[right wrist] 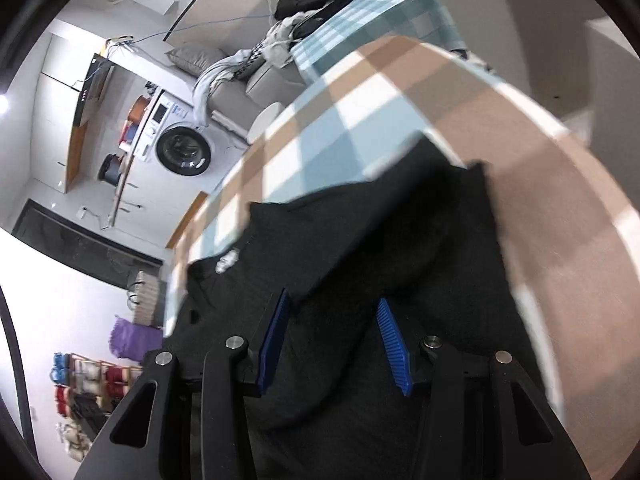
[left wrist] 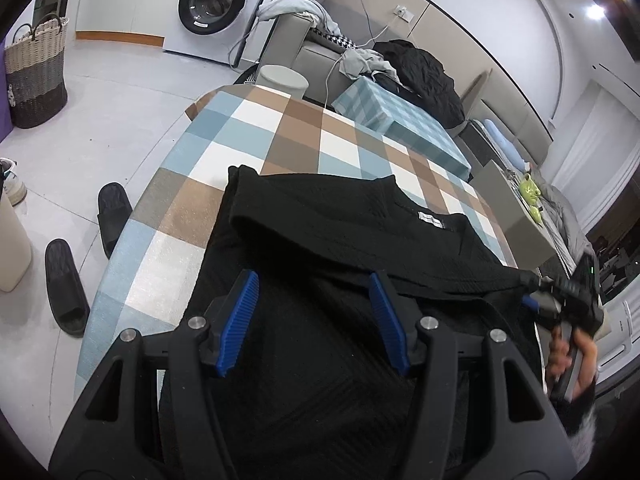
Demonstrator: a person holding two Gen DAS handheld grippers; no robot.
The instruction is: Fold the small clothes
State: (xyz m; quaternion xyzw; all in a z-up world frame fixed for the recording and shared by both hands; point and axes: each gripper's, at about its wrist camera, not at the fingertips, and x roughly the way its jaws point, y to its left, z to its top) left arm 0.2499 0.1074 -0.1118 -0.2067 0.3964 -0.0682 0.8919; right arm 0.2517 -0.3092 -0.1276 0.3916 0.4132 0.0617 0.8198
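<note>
Right under both tools we've got the black garment [left wrist: 360, 240] lying on the checked bench [left wrist: 192, 216], its far part doubled over so the white label [left wrist: 431, 221] faces up. Our left tool [left wrist: 314, 312] has its blue pads parted about halfway with only fabric below them, nothing pinched, and the right tool [right wrist: 332, 338] looks the same in its own view: pads apart, hovering over dark cloth, not gripping. Our guess is we're between folds, so the trick now is to pick matching spots on the near edge, come down low, and catch just the top layer at each side so the fold stays square. If one tool bites deeper than the other, it'll probably drag the cloth crooked, and this knit looks floppy enough to bunch. Worth lifting both sides together and laying them flat instead of flicking. Further out, the left wrist view is sharp and shows the right tool from the outside at the garment's right edge, plus the hand [left wrist: 576, 356] holding it. It also shows the slippers [left wrist: 80, 264] on the floor and the washing machine [left wrist: 224, 4] at the back. The right wrist view is blurry, but it shows the garment's far right corner [right wrist: 476, 176] against the bench, which the left view cuts off.
</note>
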